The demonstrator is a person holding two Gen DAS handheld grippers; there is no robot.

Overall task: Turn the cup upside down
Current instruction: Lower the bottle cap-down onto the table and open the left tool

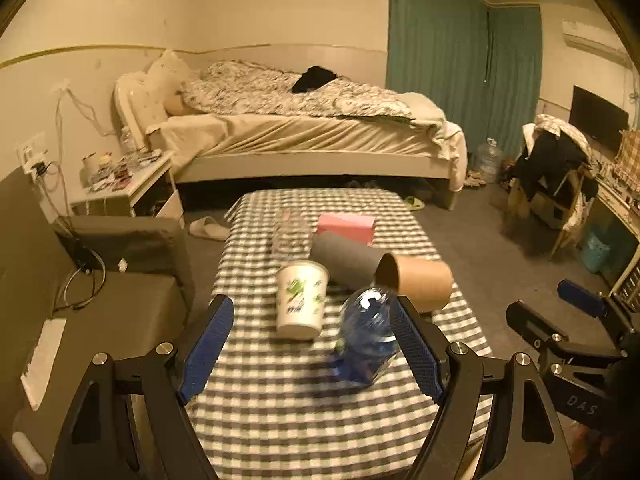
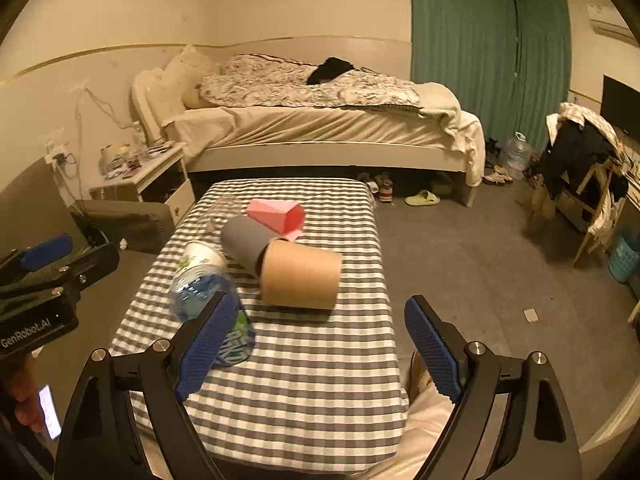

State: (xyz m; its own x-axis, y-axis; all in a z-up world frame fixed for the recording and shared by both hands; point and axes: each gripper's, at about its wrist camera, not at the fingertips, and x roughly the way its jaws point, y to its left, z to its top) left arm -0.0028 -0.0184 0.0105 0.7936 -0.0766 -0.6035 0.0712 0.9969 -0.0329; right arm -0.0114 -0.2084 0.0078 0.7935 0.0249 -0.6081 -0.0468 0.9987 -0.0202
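Observation:
A white paper cup with green print [image 1: 301,300] stands on the checked table [image 1: 280,400], wider end up; in the right wrist view this cup [image 2: 206,257] is half hidden behind a blue water bottle [image 2: 200,292]. A brown cup [image 1: 416,280], a grey cup [image 1: 344,258] and a pink cup [image 2: 276,215] lie on their sides behind it. My left gripper [image 1: 312,306] is open above the near table, its fingers framing the white cup and the bottle [image 1: 368,336] without touching. My right gripper [image 2: 322,300] is open over the table's right edge, short of the brown cup [image 2: 300,280].
A clear bottle [image 1: 290,232] stands at the table's far left. Beyond the table are a bed [image 1: 304,136], a cluttered nightstand [image 1: 128,184] and a chair piled with clothes [image 1: 552,168]. Grey floor lies right of the table. A hand [image 2: 28,404] holds the left gripper.

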